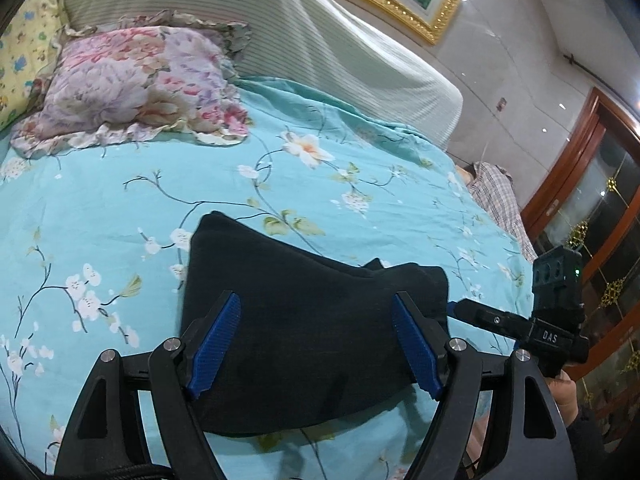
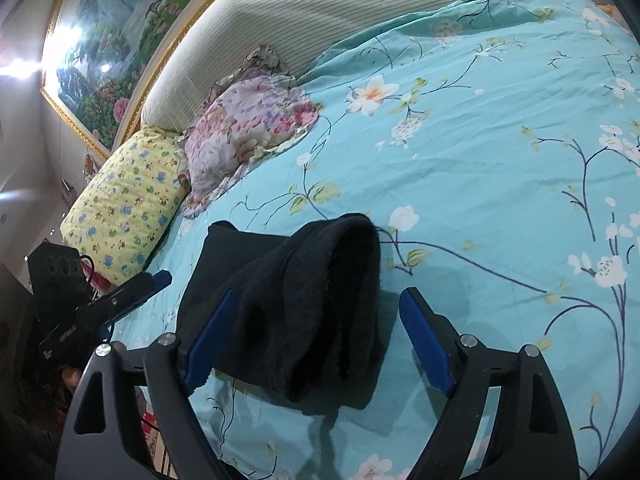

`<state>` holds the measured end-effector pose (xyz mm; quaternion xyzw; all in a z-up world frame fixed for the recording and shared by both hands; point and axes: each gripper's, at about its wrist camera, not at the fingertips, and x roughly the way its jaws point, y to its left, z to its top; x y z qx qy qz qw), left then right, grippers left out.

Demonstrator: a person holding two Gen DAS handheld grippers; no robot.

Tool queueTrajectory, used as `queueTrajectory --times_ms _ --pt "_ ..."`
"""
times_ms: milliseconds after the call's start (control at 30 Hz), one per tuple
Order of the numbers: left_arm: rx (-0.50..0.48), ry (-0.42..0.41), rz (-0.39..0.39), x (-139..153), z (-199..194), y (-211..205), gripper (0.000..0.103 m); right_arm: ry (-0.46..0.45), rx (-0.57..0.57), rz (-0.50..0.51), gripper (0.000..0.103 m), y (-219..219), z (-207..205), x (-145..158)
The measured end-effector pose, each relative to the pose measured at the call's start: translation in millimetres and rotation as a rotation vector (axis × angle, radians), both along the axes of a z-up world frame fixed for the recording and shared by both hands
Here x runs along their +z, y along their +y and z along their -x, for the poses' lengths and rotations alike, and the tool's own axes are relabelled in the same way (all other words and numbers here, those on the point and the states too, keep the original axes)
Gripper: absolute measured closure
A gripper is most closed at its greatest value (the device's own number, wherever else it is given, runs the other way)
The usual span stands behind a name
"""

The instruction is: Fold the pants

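The black pants lie folded into a compact bundle on the turquoise floral bedspread. My left gripper is open and hovers just above the bundle, its blue pads on either side of it. In the right wrist view the pants show a rounded fold edge at the top. My right gripper is open over the bundle's right part, holding nothing. The right gripper also shows at the right edge of the left wrist view. The left gripper shows at the left of the right wrist view.
A pink floral pillow and a yellow pillow lie at the head of the bed against a striped headboard. A gold-framed painting hangs above. A plaid cloth lies at the bed's right edge beside a wooden door.
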<state>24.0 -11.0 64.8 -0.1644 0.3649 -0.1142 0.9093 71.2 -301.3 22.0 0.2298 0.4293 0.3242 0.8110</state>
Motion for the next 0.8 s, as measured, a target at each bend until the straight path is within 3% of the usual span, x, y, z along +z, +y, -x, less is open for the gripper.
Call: queueTrajectory --times_ms 800 --pt "0.058 0.123 0.041 -41 -29 30 0.021 0.061 0.065 0.04 0.017 31 -6 -28"
